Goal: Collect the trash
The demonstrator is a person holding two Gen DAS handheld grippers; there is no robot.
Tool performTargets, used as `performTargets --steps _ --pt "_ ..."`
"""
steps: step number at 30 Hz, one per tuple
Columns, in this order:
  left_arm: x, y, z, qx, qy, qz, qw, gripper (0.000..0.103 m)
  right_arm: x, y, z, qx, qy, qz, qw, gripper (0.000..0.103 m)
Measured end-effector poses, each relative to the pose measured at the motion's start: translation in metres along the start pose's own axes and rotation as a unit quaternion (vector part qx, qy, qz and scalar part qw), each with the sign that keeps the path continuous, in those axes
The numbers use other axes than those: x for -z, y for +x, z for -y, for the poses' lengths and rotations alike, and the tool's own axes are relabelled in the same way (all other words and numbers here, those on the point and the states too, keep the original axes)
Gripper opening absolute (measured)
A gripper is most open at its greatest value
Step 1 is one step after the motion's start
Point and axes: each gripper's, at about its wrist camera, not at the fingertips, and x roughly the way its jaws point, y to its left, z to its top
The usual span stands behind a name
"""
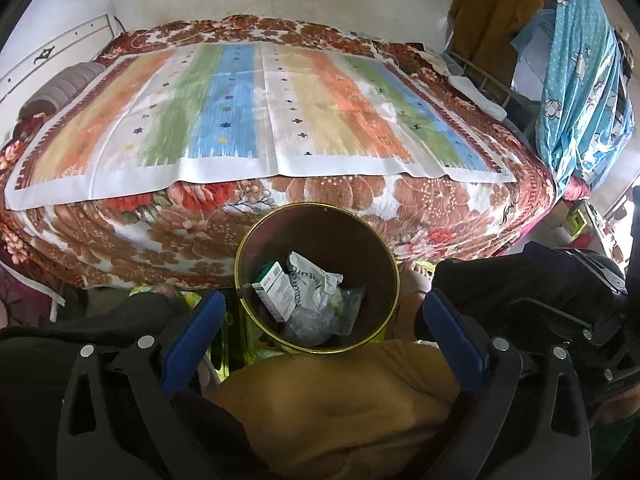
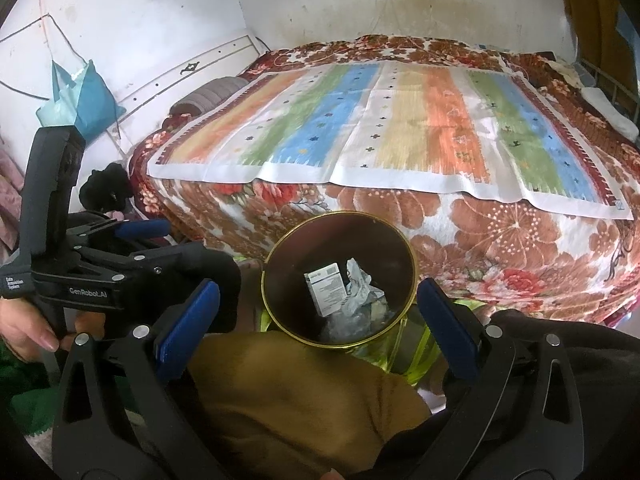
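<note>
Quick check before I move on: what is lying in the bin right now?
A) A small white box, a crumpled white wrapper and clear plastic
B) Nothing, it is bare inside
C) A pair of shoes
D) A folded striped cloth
A: inside the bin lie a white box, a crumpled wrapper and some clear plastic; both the left tongs and right tongs are open and hold nothing.

bin (image 1: 248, 240) before bed (image 1: 360, 208) | box (image 1: 276, 290), wrapper (image 1: 316, 280) in bin
</note>
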Motion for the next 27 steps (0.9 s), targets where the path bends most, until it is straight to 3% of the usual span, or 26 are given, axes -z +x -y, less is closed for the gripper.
performTargets --steps 27 --pt "0.0068 0.0053 0.0043 0.004 0.003 -0.007 1.0 0.097 -0.0005 0.0002 0.0022 -0.003 0.002 -0.001 1.0 0.094"
